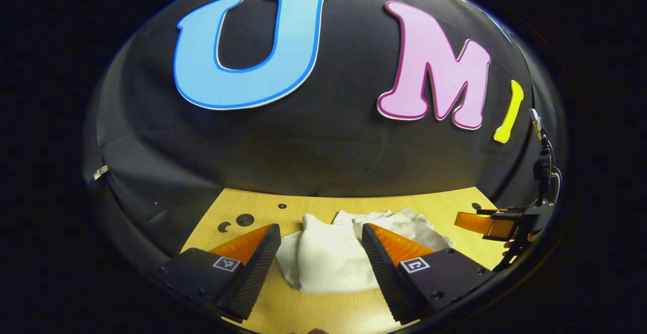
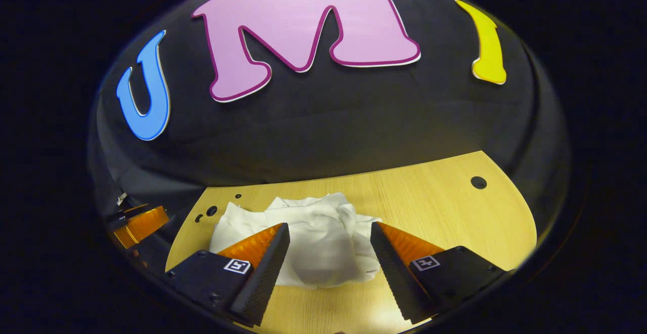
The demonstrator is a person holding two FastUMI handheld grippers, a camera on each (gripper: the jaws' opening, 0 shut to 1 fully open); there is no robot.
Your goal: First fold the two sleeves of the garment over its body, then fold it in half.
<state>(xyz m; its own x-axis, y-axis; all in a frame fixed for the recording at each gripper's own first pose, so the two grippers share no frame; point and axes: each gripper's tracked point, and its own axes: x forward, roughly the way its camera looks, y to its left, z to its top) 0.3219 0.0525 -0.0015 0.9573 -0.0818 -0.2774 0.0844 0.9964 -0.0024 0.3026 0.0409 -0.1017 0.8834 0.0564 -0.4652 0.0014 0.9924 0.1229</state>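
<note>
Left gripper view: garment [image 1: 331, 253] bunched, axis unclear.

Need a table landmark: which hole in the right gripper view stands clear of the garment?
The big hole at far right, alone; the smaller holes cluster just left of the garment.

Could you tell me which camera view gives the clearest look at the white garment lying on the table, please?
The right gripper view: the garment lies bunched between the open right tongs, its far edge and left side visible. In the left gripper view the garment lies between the open left tongs, whose right finger hides part of it.
</note>
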